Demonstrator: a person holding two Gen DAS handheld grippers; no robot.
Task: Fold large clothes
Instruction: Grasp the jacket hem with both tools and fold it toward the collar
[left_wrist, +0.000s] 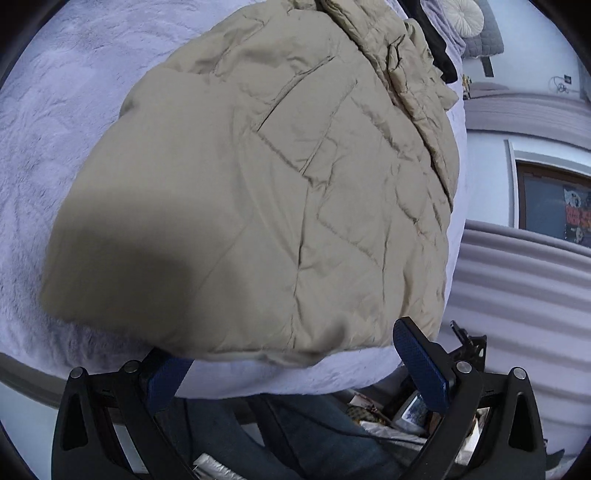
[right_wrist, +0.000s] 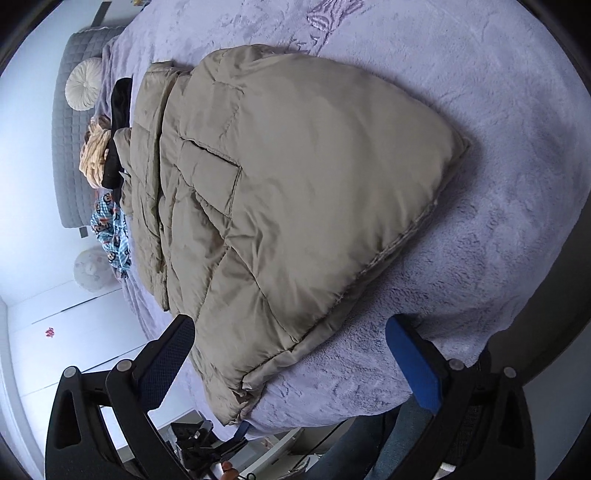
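Beige quilted jacket (right_wrist: 295, 192) (no readable label) on lilac bedspread (right_wrist: 498, 221), left gripper (left_wrist: 295, 365) and right gripper (right_wrist: 291, 354) both spread wide, empty

Soft, even daylight; a dark blurred shadow lies on the jacket (left_wrist: 122, 258); fisheye bending and black corners frame both views.

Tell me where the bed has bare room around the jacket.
Bare lilac blanket runs wide beyond the beige quilted jacket's hem side, plus a strip at the near bed edge. Crowded toward the headboard: black garment, patterned blue cloth, round cushion.
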